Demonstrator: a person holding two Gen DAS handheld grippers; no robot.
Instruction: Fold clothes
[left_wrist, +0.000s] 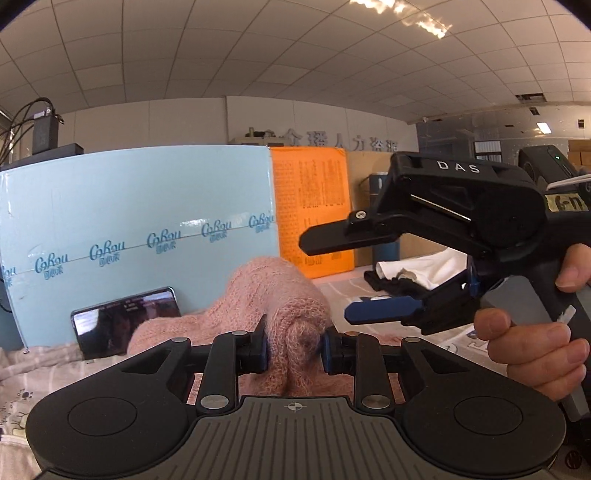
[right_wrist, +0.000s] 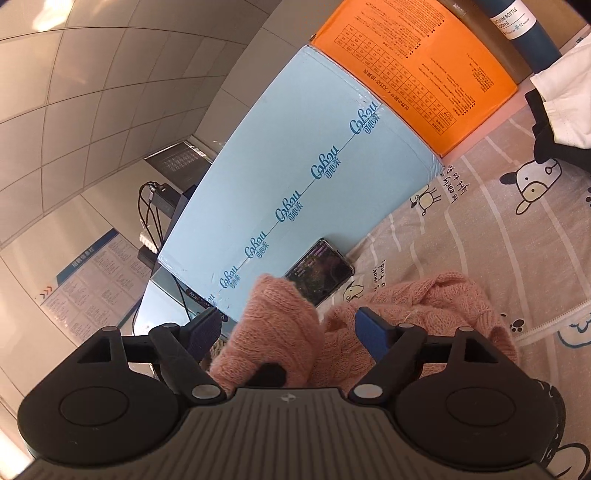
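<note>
Work surface is a bed sheet (right_wrist: 480, 229) with a cartoon cow print, grey-pink with white stripes. At its far edge stands a big light-blue carton (left_wrist: 140, 221) with a repeated logo on its tape, and an orange carton (left_wrist: 314, 199) right beside it. A dark blue vacuum bottle (right_wrist: 524, 33) stands behind the orange one.

Pink knit sweater (left_wrist: 273, 295) lies bunched on the sheet in front of the blue carton, part lifted into a hump. Fuzzy cable knit, looks soft, light and stretchy, no stiffness; it will sag and drape from any single hold. Not slippery, the pads should bite well. Best hold is likely a hem, cuff or shoulder seam, not a loose mid-body wad, so the panel hangs flat.

Small pile of black and white clothes (left_wrist: 402, 277) sits well apart toward the right, near the orange carton. A smartphone (left_wrist: 125, 325) leans against the blue carton, screen on, just beside the sweater.

Left gripper (left_wrist: 295, 350) is narrowed, clamped on a thick roll of the sweater between its pads. Right gripper (right_wrist: 291, 332) is spread wide; in its own view the lifted sweater fold rises between the fingers, but the blue pad (right_wrist: 373, 332) shows a gap, so no grip. From the left view the right tool hovers above the sweater, held by the right hand (left_wrist: 535, 343).

Judgement: mid-task, no fold made; the right needs a second hold to spread the sweater.
</note>
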